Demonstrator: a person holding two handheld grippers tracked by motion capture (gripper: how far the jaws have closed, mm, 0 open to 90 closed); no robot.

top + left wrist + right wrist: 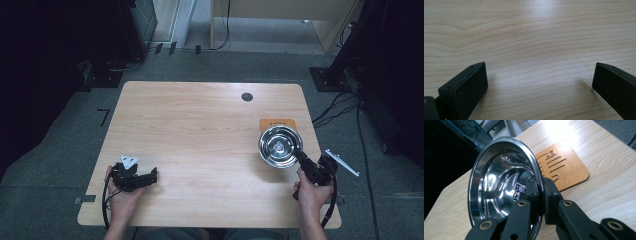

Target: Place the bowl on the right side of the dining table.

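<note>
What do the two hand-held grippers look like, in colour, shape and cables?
Both are black. The left gripper carries a grey three-cornered plate and trails a black cable; its jaws are flat rectangular blocks. The right gripper has jointed black links with brass-coloured pivot rivets and a looping black cable.

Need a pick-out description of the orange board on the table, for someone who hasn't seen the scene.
Start at the light wooden table and go to its right side, where the right hand-held gripper clamps the rim of a shiny steel bowl. The orange board lies flat just beyond the bowl. It is thin, with rounded corners and cut-out slots: the one matte, coloured item there.
</note>
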